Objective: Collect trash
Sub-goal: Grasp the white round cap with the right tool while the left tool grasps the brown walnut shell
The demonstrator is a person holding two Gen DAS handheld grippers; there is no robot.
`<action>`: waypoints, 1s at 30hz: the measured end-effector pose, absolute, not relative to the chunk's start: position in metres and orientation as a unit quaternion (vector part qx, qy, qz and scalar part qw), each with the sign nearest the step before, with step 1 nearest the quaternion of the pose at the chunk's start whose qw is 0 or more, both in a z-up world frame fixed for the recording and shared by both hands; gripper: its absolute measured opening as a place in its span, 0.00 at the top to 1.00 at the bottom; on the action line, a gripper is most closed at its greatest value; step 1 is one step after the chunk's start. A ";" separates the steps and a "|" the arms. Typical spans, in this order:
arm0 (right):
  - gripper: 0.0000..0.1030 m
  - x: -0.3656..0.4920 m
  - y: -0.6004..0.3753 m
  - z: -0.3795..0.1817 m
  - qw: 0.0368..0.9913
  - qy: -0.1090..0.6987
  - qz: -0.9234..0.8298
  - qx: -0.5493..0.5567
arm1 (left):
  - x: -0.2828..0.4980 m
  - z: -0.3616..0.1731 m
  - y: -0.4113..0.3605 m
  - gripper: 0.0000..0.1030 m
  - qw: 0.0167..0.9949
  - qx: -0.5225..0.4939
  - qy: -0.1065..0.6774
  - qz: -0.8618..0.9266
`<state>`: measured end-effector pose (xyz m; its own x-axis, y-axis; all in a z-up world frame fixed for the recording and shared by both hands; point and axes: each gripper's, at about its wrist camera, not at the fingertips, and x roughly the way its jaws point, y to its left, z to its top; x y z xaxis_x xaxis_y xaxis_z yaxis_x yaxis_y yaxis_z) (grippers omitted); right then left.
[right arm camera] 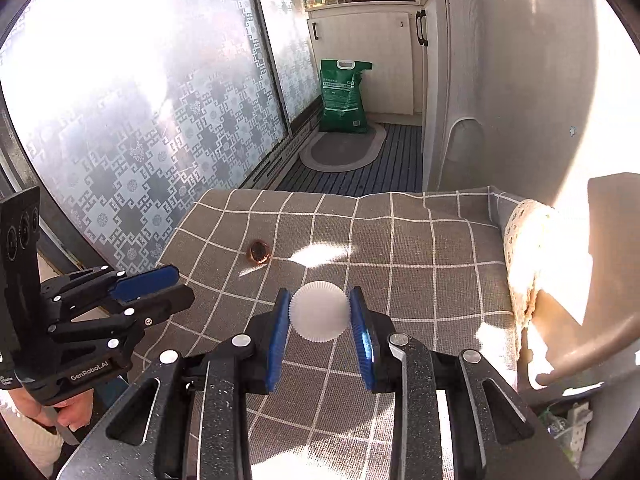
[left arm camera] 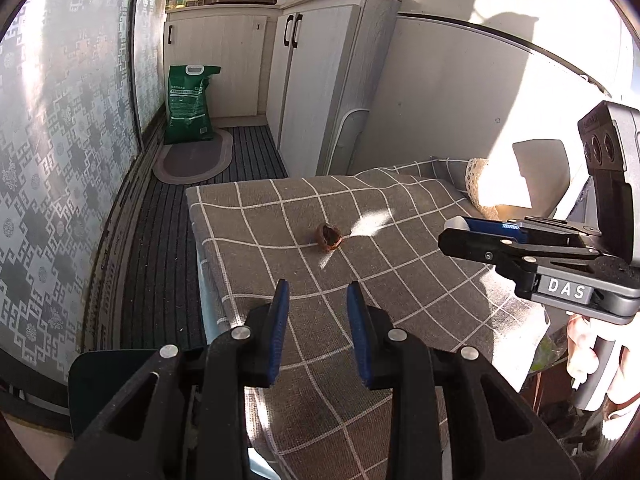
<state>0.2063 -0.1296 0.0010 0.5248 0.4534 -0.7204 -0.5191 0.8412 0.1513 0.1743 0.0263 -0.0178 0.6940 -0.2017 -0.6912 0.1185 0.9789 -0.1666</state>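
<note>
One surface (right arm camera: 420,240) lies below me, draped in a brown cloth with a white grid, its far edge toward the striped floor (right arm camera: 380,168). On that floor stand one green bag (right arm camera: 344,96) and one oval mat (right arm camera: 344,152), with pale cabinets (left arm camera: 312,88) behind and to the side.

I hold two claws, both angled down at the cloth. My left claw (left arm camera: 318,304) hangs over the near part of the surface, its jaws partly apart with nothing between them. My right claw (right arm camera: 319,312) is closed on one white fluted paper cup (right arm camera: 319,311), both blue pads pressing its rim. The cup's round face looks toward my camera, so I cannot make out a long axis. In the left view only a white edge of it (left arm camera: 456,223) shows at the tip of the right claw.

One piece of trash remains on the cloth: a small brown shell (left arm camera: 329,236), lying near the middle, its open hollow facing up and toward me. It sits ahead of the left claw, apart from both.
</note>
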 end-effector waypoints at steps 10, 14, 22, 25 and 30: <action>0.71 0.185 -0.157 0.000 0.869 0.396 0.293 -0.043 | 0.215 -0.026 0.000 0.69 0.917 -0.022 0.394 -0.063; 0.71 0.181 -0.166 -0.006 0.867 0.399 0.295 -0.040 | 0.230 -0.031 -0.010 0.69 0.912 -0.014 0.407 -0.055; 0.71 0.176 -0.175 -0.009 0.868 0.395 0.297 -0.052 | 0.245 -0.041 -0.016 0.69 0.905 0.007 0.424 -0.017; 0.71 0.176 -0.177 -0.010 0.867 0.396 0.297 -0.053 | 0.248 -0.039 -0.017 0.69 0.903 0.007 0.429 -0.010; 0.71 0.176 -0.176 -0.011 0.866 0.397 0.299 -0.055 | 0.252 -0.039 -0.010 0.78 0.901 -0.009 0.433 -0.009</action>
